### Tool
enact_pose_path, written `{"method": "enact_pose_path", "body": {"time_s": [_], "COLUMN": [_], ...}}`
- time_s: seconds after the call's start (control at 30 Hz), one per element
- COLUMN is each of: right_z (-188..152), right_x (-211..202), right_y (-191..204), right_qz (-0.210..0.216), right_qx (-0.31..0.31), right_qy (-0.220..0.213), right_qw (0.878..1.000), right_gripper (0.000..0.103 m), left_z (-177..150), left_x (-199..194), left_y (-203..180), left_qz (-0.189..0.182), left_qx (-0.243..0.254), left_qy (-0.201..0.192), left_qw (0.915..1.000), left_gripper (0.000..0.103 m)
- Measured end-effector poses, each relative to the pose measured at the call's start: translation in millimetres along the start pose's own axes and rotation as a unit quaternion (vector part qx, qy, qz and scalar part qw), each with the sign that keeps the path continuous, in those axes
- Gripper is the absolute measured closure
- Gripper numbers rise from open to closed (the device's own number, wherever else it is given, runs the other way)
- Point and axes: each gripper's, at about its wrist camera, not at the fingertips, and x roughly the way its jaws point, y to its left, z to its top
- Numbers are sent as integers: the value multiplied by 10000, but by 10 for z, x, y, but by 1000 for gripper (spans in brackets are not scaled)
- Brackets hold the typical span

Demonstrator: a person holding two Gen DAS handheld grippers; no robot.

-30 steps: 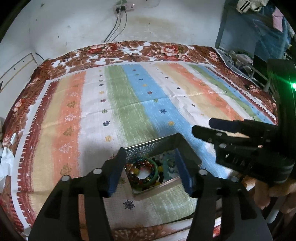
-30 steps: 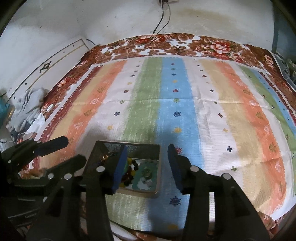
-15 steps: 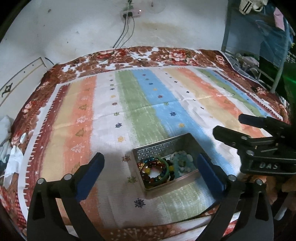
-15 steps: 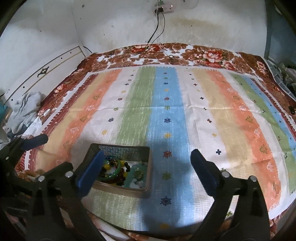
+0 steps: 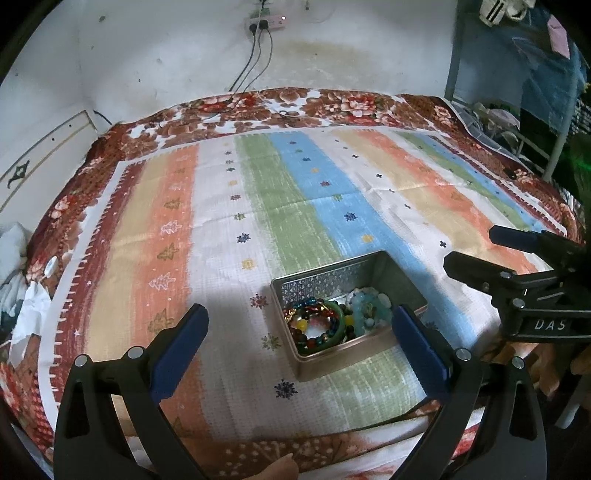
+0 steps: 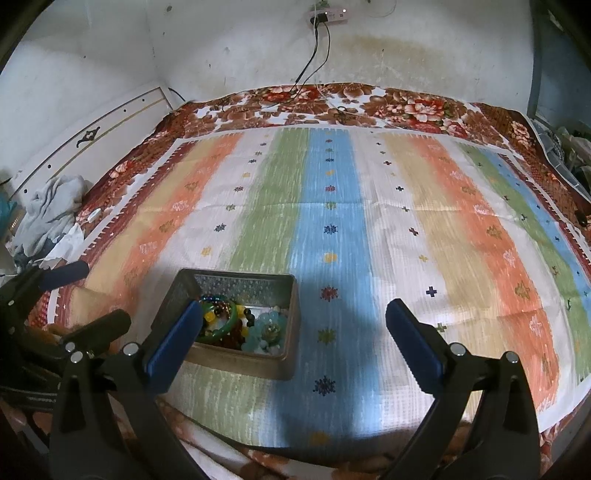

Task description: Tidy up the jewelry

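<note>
A small metal tin [image 5: 332, 267] sits open on the striped cloth near its front edge. It holds colourful beaded bracelets [image 5: 314, 326], a green bangle [image 5: 341, 317] and pale blue beads [image 5: 369, 310]. My left gripper [image 5: 298, 317] hovers open in front of the tin, its blue pads wide on either side and touching nothing. In the right wrist view the tin [image 6: 240, 284] lies left of centre, partly behind the left pad. My right gripper [image 6: 293, 308] is open with its jaws still widening and nothing between them. Each gripper shows at the other view's edge [image 5: 472, 245] [image 6: 103, 291].
The striped cloth [image 6: 369, 184] covers a floral blanket [image 6: 406, 107] on a bed against a white wall. Cables hang from a power strip [image 5: 266, 24]. Crumpled clothes [image 6: 51, 210] lie at the left, and a metal rack [image 5: 458, 48] stands at the right.
Both grippers have spread their jaws from a narrow gap around the tin to wide apart. The tin and the jewelry in it have stayed put.
</note>
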Motion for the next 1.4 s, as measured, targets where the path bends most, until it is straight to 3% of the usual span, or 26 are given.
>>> {"method": "enact_pose_path", "body": {"time_s": [0.9,1.4], "right_z": [-54,-67], "right_x": [34,74], "right_y": [5,37], "right_qz": [14,41], "right_qx": [-59,-45], "right_qy": [118,187], "right_qw": [9999,9998], "right_gripper": [5,5], "left_z": [33,80], "left_x": [-56,-143], "left_y": [-78,-68], "left_qz": [-25,95], "left_qx": [128,177], "left_qy": [-187,-494], "left_qw": [9997,9986], "left_gripper": [6,6]}}
